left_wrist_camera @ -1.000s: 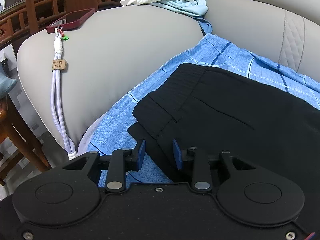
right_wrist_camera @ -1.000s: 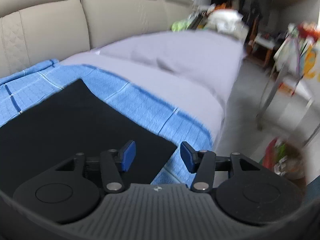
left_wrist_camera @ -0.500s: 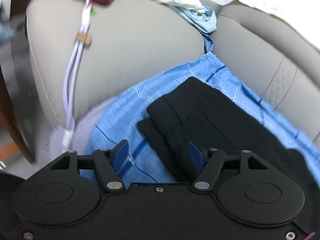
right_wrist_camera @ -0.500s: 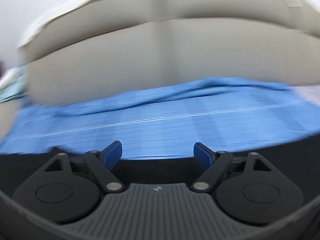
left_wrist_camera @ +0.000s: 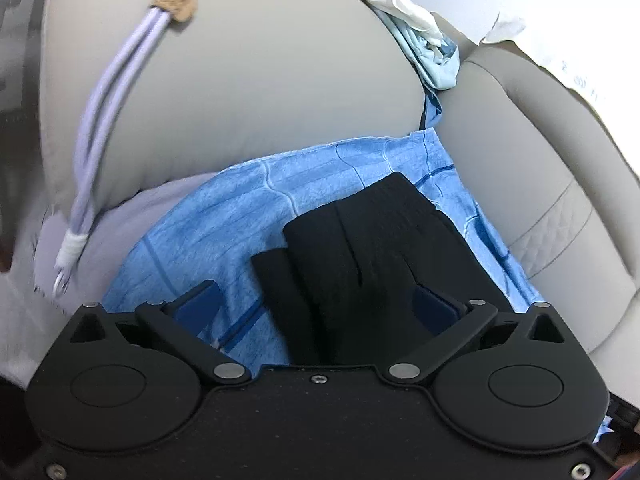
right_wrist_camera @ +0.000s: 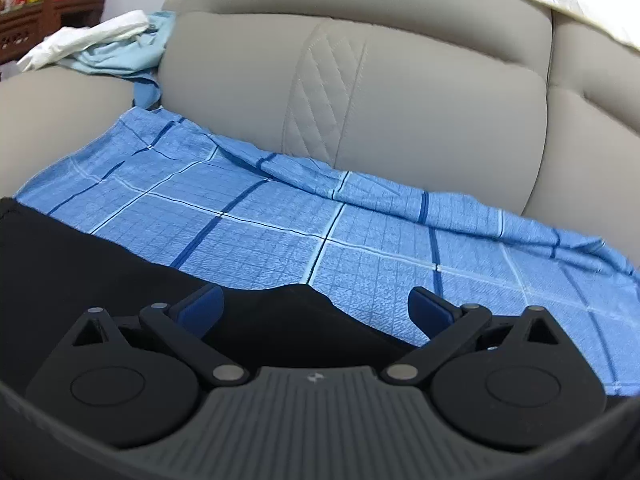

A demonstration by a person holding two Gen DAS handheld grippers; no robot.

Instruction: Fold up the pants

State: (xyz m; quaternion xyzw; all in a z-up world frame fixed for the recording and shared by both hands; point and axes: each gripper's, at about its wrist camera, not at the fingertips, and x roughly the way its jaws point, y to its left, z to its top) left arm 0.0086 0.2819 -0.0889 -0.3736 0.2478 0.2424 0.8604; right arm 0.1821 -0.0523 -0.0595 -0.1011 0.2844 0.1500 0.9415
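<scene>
Pants: black soft-fabric pants lie on a blue checked cloth over the beige leather sofa seat.
Handling: judged light, limp, non-slippery; best pinched at the waistband corner.
Left gripper: spread wide, empty, astride the waistband.
Right gripper: spread wide, empty, over the pants' edge.

Left gripper: matte black body, round discs, silver pivot pins and screws, blue pads. Right gripper: black linkages, blue pads, ribbed grey housing bearing a small white mark.
</scene>
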